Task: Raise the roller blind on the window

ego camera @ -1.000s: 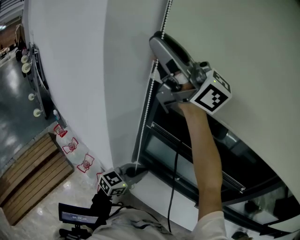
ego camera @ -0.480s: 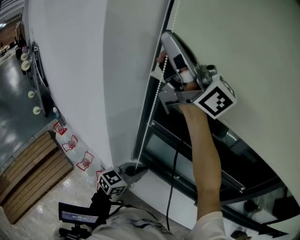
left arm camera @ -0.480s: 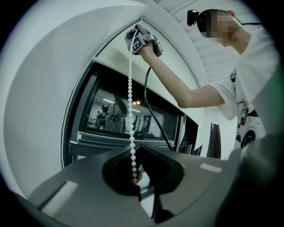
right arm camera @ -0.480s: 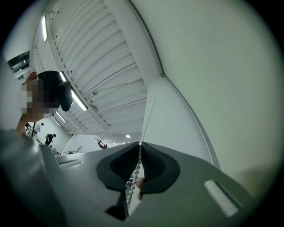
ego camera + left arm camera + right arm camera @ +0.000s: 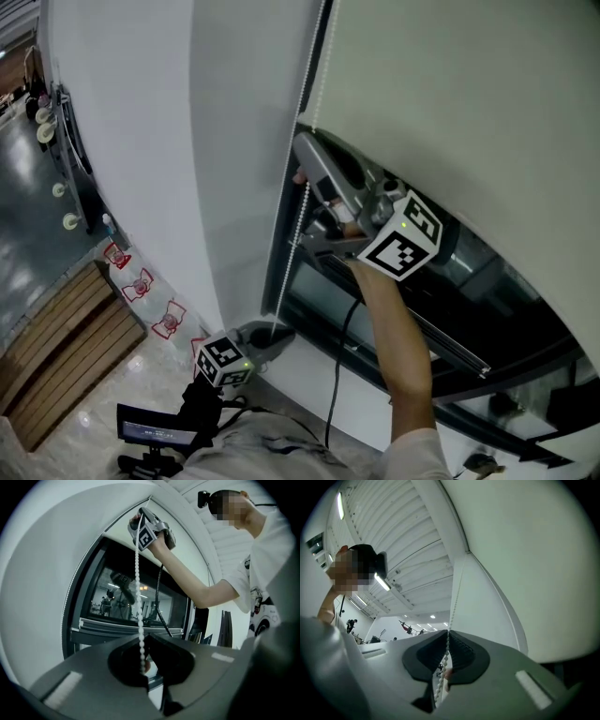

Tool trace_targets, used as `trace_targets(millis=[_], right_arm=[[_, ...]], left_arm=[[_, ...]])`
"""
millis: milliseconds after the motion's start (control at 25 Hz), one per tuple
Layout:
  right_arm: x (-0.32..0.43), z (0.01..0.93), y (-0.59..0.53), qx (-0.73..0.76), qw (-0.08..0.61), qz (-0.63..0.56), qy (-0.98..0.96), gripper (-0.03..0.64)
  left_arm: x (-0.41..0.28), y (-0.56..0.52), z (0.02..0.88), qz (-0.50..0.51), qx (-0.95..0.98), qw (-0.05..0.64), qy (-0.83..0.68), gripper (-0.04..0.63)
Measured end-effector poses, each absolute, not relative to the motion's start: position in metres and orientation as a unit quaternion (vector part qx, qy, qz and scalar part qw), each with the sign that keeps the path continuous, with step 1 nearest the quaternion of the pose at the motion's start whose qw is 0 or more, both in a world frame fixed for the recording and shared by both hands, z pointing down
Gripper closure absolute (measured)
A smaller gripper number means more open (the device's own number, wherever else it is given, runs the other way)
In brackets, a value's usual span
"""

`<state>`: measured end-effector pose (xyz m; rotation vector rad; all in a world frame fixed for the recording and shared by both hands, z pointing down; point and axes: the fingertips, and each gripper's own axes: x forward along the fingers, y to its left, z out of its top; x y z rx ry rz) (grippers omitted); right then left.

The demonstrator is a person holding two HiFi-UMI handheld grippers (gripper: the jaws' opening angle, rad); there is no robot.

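Nearest, low in the head view: pinching the bead chain (image 5: 298, 225) with the left gripper (image 5: 279, 336), jaws pressed together on the beads and pointing level. Running up taut from there, close beside the dark window frame (image 5: 277, 272) and the white wall (image 5: 141, 141). Farther up: clamping the same bead chain with the right gripper (image 5: 306, 176), jaws having just been closing and now pinching the beads passing between them, tilting upward. Farthest: hanging over the upper part of the window (image 5: 375, 309) as a pale roller blind (image 5: 450, 94), ending just above the right gripper and leaving dark glass showing below.
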<state>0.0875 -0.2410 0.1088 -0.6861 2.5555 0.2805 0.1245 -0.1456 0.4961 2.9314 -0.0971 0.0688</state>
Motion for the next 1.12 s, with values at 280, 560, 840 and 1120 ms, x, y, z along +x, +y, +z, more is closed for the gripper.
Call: trace_targets(millis=[280, 560, 840, 1120], right_arm=[[0.081, 0.196, -0.24, -0.273, 0.185, 0.072, 0.941, 0.606], [0.08, 0.278, -0.229, -0.282, 0.162, 0.018, 0.946, 0.606], [0.081, 0.321, -0.22, -0.28, 0.153, -0.026, 0.947, 0.606], [0.071, 0.303, -0.215, -0.257, 0.127, -0.014, 0.958, 0.551]], left_arm=[[0.123, -0.148, 0.495, 0.022, 0.994, 0.102, -0.036, 0.597], [0.12, -0.155, 0.491, 0.019, 0.994, 0.1, -0.043, 0.597], [0.121, -0.157, 0.485, 0.018, 0.995, 0.094, -0.042, 0.597], [0.124, -0.155, 0.482, 0.015, 0.995, 0.091, -0.039, 0.597]])
